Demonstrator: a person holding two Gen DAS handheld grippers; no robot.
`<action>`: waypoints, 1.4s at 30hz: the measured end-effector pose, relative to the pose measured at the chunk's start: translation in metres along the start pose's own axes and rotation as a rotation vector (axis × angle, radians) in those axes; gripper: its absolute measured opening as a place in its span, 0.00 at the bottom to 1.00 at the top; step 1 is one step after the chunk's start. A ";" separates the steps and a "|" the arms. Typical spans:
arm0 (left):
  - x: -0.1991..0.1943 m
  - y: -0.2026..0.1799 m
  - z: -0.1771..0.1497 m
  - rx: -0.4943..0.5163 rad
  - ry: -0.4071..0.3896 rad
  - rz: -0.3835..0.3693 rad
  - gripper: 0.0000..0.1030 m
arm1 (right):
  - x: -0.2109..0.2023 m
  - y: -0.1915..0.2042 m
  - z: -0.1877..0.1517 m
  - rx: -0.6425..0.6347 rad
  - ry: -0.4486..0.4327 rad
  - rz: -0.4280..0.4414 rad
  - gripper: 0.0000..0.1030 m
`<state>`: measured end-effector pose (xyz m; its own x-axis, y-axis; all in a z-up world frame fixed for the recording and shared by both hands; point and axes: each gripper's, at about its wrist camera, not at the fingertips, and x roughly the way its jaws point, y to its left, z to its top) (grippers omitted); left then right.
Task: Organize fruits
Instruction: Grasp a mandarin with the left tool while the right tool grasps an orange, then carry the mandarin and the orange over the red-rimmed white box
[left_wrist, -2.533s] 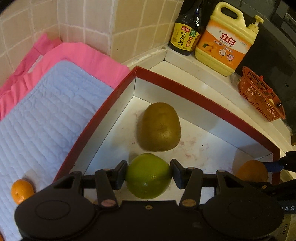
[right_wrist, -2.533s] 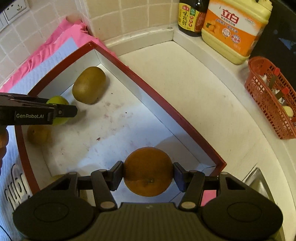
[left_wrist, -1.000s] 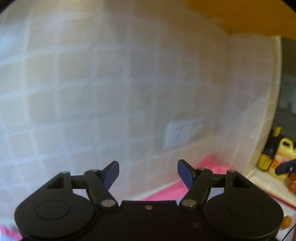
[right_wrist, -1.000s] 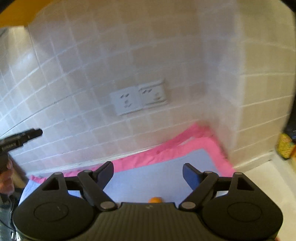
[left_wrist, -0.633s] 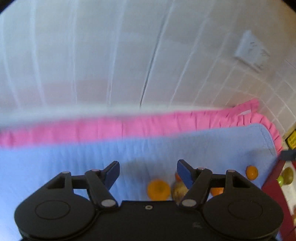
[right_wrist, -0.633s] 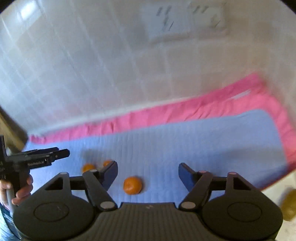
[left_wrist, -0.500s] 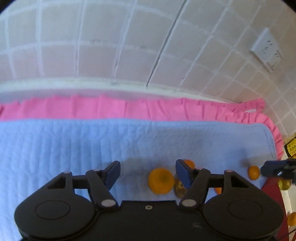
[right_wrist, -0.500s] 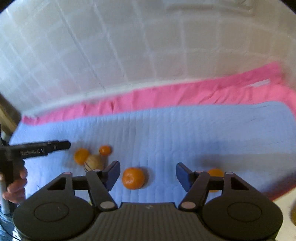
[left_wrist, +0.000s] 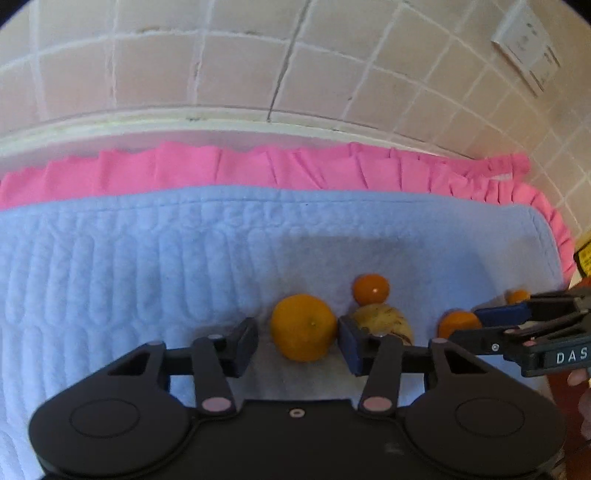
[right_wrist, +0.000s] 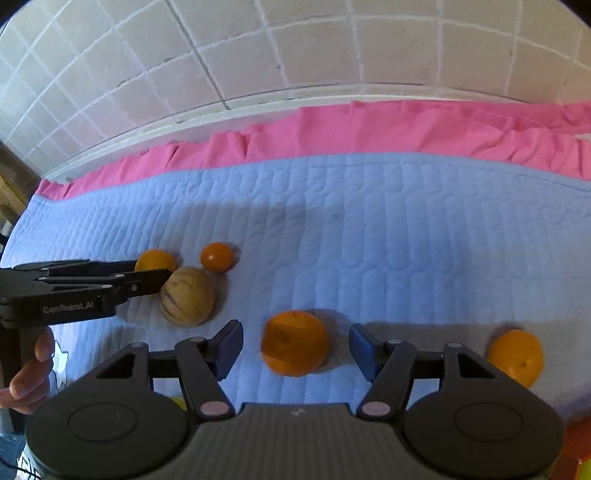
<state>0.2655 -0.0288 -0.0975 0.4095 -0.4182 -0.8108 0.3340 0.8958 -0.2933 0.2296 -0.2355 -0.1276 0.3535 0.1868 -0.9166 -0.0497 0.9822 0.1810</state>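
Several oranges lie on a blue quilted mat (left_wrist: 147, 258). My left gripper (left_wrist: 297, 345) straddles one orange (left_wrist: 301, 326); its jaws are closing, the right pad meets the peel and a gap shows at the left pad. My right gripper (right_wrist: 295, 350) stands open around another orange (right_wrist: 293, 343), clear of it on both sides. A pale striped fruit (right_wrist: 186, 297) and a small orange (right_wrist: 217, 256) lie between the two grippers. From the right wrist, the left gripper (right_wrist: 162, 275) shows side-on with a hand on its handle.
A pink cloth (right_wrist: 369, 129) lies under the mat along the tiled wall (left_wrist: 258, 55), which carries a socket (left_wrist: 524, 40). One more orange (right_wrist: 515, 356) rests near the mat's right end. A red edge (right_wrist: 576, 454) shows at the lower right.
Both grippers let go of the fruit they held in the red box, swung up past the wall and came down over the mat. Both sets of jaws have narrowed around an orange.
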 end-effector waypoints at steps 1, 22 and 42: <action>-0.001 -0.002 -0.002 0.011 -0.006 0.006 0.53 | 0.002 0.002 0.000 -0.004 0.002 0.000 0.64; -0.031 -0.002 0.005 0.018 -0.081 0.150 0.43 | -0.002 0.004 -0.013 0.001 -0.028 -0.037 0.41; -0.112 -0.268 0.041 0.541 -0.225 -0.384 0.43 | -0.305 -0.128 -0.164 0.448 -0.631 -0.261 0.41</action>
<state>0.1654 -0.2281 0.0929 0.3245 -0.7636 -0.5583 0.8420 0.5021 -0.1973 -0.0244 -0.4147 0.0702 0.7684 -0.2240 -0.5995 0.4379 0.8672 0.2372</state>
